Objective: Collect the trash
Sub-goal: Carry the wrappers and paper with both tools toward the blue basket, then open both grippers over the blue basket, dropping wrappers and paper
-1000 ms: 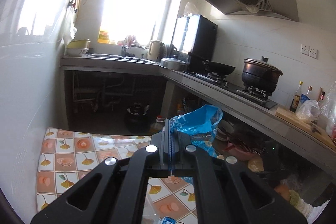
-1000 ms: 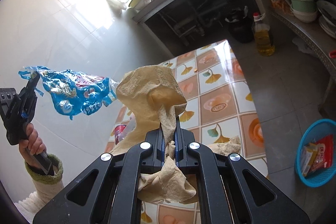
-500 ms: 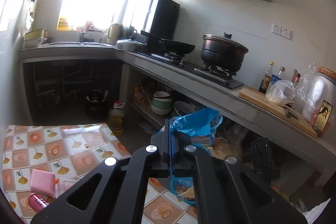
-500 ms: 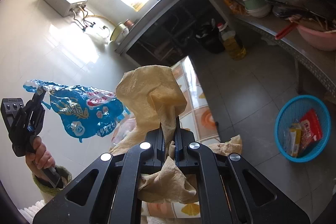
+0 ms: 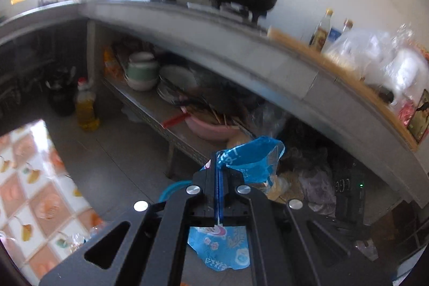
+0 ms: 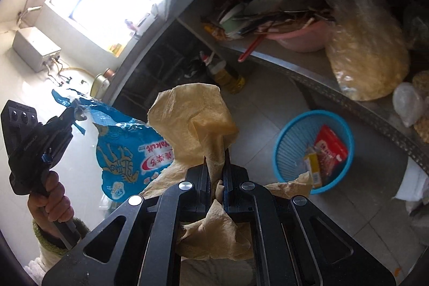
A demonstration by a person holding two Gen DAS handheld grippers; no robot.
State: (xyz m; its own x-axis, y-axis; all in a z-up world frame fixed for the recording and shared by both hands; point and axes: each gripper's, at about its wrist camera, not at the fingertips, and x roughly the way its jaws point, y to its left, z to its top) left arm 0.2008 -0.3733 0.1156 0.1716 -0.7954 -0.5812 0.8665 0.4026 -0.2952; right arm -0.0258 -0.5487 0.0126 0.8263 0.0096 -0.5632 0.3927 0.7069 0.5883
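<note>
On grey floor tiles, blue basket beneath a blurred, seemingly concrete counter.

A glossy plastic wrapper, matt crumpled brown paper, and a perforated plastic basket on smooth floor tiles.

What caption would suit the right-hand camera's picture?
Right gripper clamps a crumpled paper towel above a blue basket on the kitchen floor.

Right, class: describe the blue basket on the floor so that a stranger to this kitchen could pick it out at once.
Find the long metal shelf under the counter, with the pink basin on it. On the grey floor just in front of it stands a round blue basket with slatted walls. It alone holds wrappers, a red packet among them.
</note>
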